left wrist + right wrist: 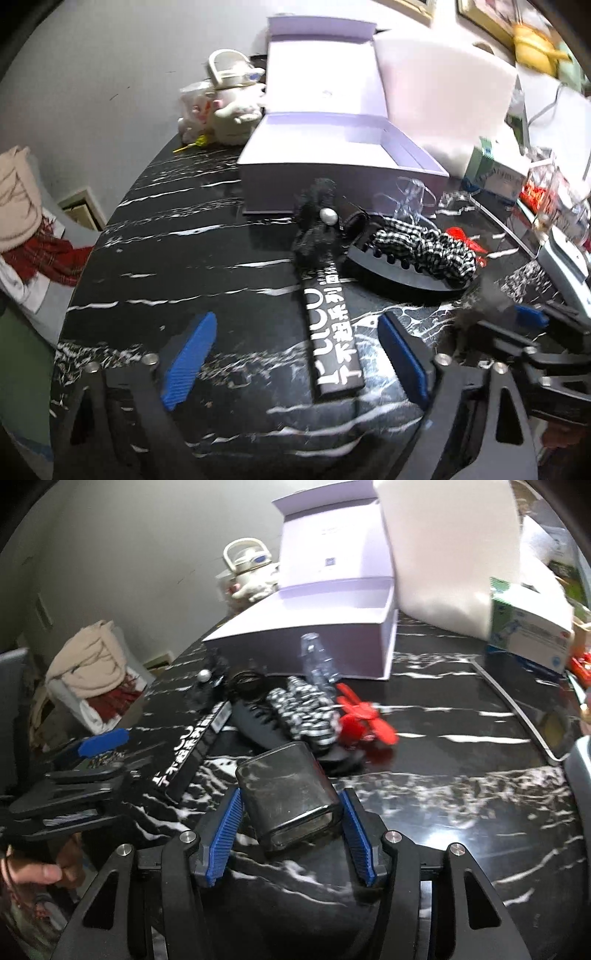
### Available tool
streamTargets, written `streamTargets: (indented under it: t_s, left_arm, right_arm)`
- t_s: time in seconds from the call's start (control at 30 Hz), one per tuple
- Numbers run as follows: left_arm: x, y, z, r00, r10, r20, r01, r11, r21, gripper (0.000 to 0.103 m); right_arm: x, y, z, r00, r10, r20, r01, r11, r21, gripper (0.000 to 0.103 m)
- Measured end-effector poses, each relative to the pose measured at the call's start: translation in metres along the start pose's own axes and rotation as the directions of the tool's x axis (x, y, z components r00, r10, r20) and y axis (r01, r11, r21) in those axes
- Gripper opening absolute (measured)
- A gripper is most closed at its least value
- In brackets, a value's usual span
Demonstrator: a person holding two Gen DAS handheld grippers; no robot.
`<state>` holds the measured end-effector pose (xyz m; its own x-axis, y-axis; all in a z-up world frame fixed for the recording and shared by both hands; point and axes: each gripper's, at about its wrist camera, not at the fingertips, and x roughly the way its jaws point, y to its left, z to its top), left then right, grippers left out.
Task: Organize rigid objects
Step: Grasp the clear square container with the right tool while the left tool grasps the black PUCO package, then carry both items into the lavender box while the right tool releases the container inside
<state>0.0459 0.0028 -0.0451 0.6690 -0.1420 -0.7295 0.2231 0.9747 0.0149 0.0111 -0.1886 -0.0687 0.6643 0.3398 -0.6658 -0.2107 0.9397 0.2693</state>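
Smoky translucent case (291, 794) sits clamped in our right claw (290, 834), low over the table (461, 775). Our left claw (295, 369) gapes apart around the black lettered strap (332, 339), which runs toward twelve o'clock.

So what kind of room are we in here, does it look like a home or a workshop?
Most likely a home: a black marble-patterned table cluttered with personal things, a plush toy beside an open lilac gift box, and folded clothes piled beyond the table.

black strap (330, 334), white Chinese characters, partly legible "不迟系列"
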Motion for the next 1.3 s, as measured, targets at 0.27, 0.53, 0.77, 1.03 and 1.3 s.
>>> streamTargets:
  t_s: [0.27, 0.53, 0.77, 1.03, 1.3]
  left_arm:
    - [0.023, -0.003, -0.001, 0.997, -0.061, -0.055, 0.061, 0.998, 0.004, 0.025]
    - [0.002, 0.004, -0.006, 0.983, -0.173, -0.066, 0.171, 0.985, -0.034, 0.025]
    - [-0.030, 0.008, -0.002, 0.982, -0.189, -0.004, 0.189, 0.982, -0.021, 0.025]
    - [-0.037, 0.007, 0.011, 0.983, -0.184, 0.017, 0.184, 0.983, 0.005, 0.025]
    - [-0.022, 0.008, 0.025, 0.981, -0.192, -0.004, 0.192, 0.981, 0.005, 0.025]
  right_arm:
    - [-0.007, -0.005, -0.003, 1.000, 0.000, 0.012, 0.000, 1.000, 0.011, 0.054]
    - [-0.008, -0.003, -0.002, 1.000, 0.012, 0.017, -0.012, 1.000, 0.004, 0.054]
    - [-0.012, 0.008, -0.001, 0.999, 0.026, 0.030, -0.025, 0.999, -0.030, 0.054]
    - [-0.016, 0.020, 0.012, 0.999, 0.016, 0.046, -0.012, 0.996, -0.085, 0.053]
    - [0.003, 0.024, 0.029, 0.999, 0.050, 0.006, -0.049, 0.991, -0.122, 0.045]
